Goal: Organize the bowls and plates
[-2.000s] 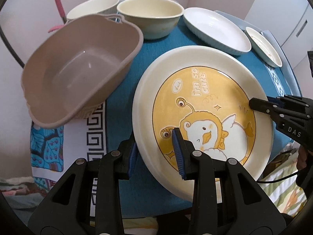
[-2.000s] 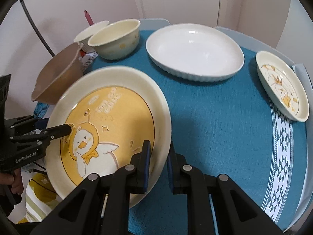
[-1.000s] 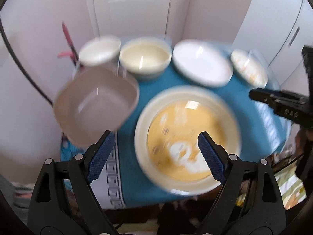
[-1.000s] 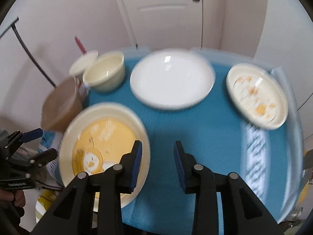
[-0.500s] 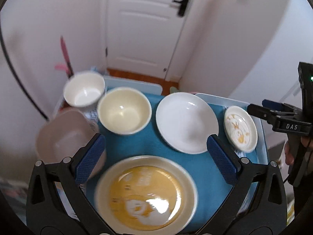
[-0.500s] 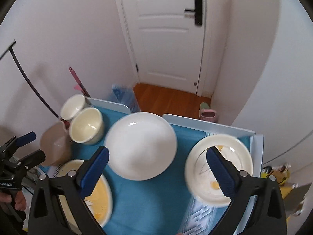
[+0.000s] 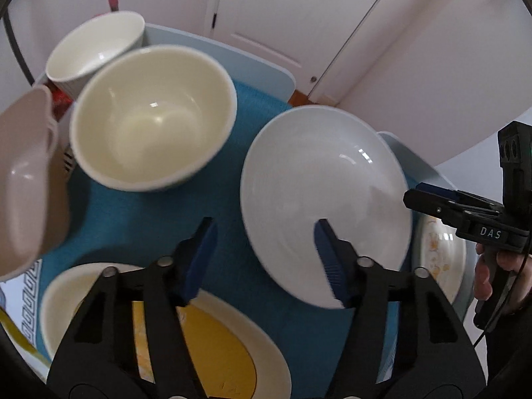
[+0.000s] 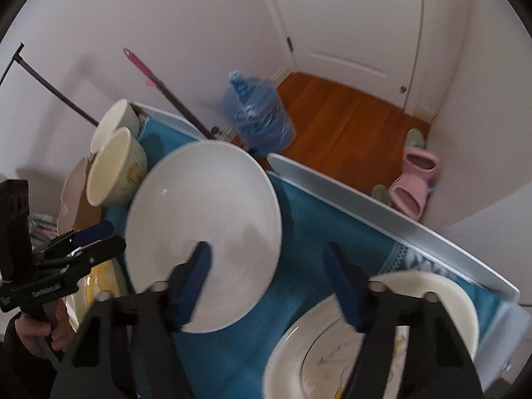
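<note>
Claws, left (image 7: 266,252) and right (image 8: 272,276), both closing (nothing gripped) above white plate (image 7: 326,193).

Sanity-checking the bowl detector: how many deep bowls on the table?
2: a cream bowl left of the white plate, and a white ribbed bowl behind it at the far-left corner. None visibly hidden.

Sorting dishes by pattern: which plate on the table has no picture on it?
The plain white round plate in the middle; the large yellow-centred plate and the small cream plate both carry printed designs.
</note>
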